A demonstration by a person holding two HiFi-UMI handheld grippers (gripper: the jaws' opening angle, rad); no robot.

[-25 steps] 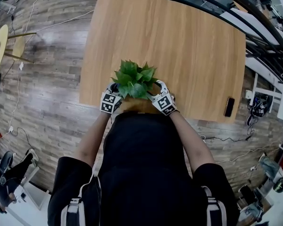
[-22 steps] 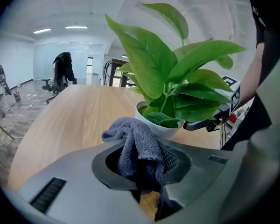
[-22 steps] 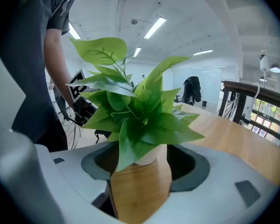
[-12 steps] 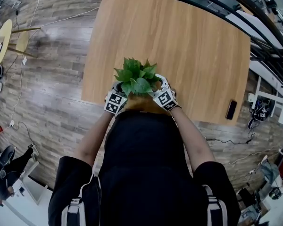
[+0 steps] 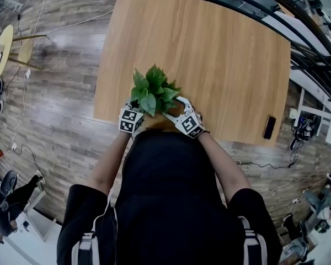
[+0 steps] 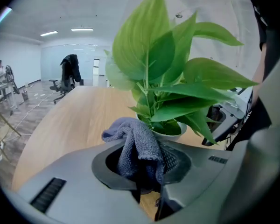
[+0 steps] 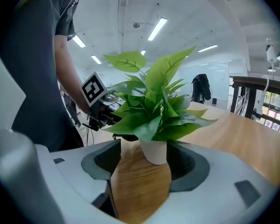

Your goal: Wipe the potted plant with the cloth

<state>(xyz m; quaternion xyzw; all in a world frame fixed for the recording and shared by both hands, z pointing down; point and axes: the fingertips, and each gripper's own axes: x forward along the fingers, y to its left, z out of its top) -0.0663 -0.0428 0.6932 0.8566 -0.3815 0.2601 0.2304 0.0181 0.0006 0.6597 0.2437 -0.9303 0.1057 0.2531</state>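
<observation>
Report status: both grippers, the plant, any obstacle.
Left gripper shut on grey knitted cloth. Right gripper jaws just opened; white pot of green leafy plant between them, not gripped. Nothing in the way.

**Room and Furnishings**

A light wooden table (image 5: 209, 54) with rounded corners stands on a grey-brown plank floor (image 5: 55, 109). A round yellow side table (image 5: 0, 51) stands well apart, at the left. Strip lights (image 7: 157, 28) run along the white ceiling. An office chair (image 6: 65, 80) draped with a dark jacket stands before a glazed partition (image 6: 53, 62). A dark railing (image 7: 252, 80) borders one side.
</observation>
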